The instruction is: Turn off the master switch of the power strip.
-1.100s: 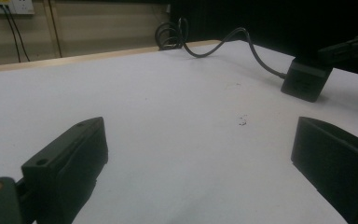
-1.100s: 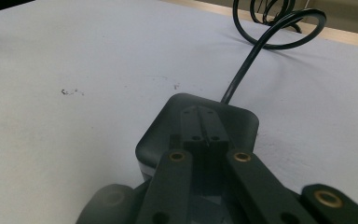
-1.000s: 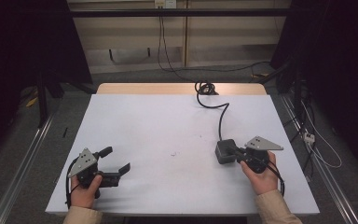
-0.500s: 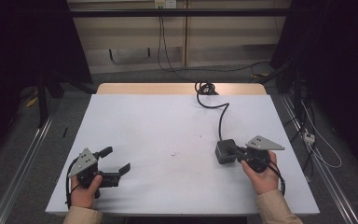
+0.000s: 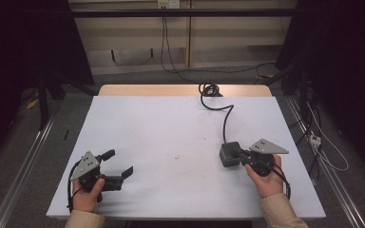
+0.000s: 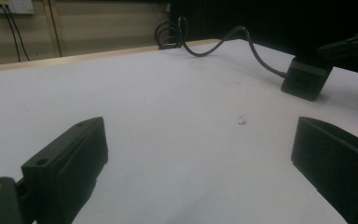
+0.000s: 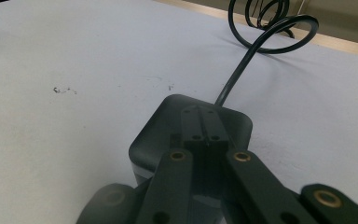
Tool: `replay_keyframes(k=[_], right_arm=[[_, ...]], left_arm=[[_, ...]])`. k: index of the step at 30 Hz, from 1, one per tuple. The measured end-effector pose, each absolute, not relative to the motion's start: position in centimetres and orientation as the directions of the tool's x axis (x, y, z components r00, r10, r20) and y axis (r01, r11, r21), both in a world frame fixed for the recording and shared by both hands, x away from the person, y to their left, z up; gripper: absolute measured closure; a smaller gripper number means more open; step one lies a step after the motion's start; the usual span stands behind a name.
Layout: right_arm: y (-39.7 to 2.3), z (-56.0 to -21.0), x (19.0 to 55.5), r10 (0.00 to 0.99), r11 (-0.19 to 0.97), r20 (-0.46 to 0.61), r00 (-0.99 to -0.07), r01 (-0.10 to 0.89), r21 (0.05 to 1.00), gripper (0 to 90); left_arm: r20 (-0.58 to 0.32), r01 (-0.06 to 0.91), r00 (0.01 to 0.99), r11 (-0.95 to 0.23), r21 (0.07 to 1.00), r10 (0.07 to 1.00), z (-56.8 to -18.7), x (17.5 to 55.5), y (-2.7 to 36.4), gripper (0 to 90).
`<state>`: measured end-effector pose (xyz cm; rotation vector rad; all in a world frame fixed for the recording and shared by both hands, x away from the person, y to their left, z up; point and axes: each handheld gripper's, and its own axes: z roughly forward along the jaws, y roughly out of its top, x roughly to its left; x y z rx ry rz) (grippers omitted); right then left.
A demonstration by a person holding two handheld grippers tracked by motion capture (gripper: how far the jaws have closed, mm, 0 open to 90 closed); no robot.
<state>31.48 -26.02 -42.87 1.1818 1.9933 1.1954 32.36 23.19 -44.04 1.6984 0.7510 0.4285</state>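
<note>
Right tool (image 5: 237, 154) level, jaws closed together over black adapter (image 5: 229, 153), left tool (image 5: 119, 164) wide, resting on table (image 5: 171, 128).

Beyond your tongs, the white table (image 5: 147, 123) ends in a wooden edge (image 5: 152, 90). Behind it you face a beige panelled wall (image 5: 133, 38) with a socket (image 5: 168, 4); grey floor (image 5: 43, 147) flanks both sides, dimly lit.

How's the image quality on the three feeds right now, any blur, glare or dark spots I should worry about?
High view: the white table is evenly lit, its surroundings dark. Left gripper view: dim; the near black jaws are soft, the black box-shaped power adapter sharper. Right gripper view: brighter; the jaws at the bottom edge are blurred, the coiled black cable fairly crisp. No glare.
</note>
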Motion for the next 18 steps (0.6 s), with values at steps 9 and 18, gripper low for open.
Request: replay_keyframes(k=[9, 18], right_arm=[[-26.03, -43.11, 31.45, 0.874, 0.201, 0.029, -0.484, 0.417, 0.887, 90.0], [-25.79, -42.95, 31.33, 0.877, 0.25, -0.04, -0.479, 0.384, 0.889, 90.0]], left_arm=[[-0.106, 0.256, 0.728, -0.125, 0.959, 0.677, -44.08, 32.39, 23.11, 3.2], [-0.108, 0.254, 0.723, -0.116, 0.96, 0.682, -44.05, 32.44, 23.37, 3.2]])
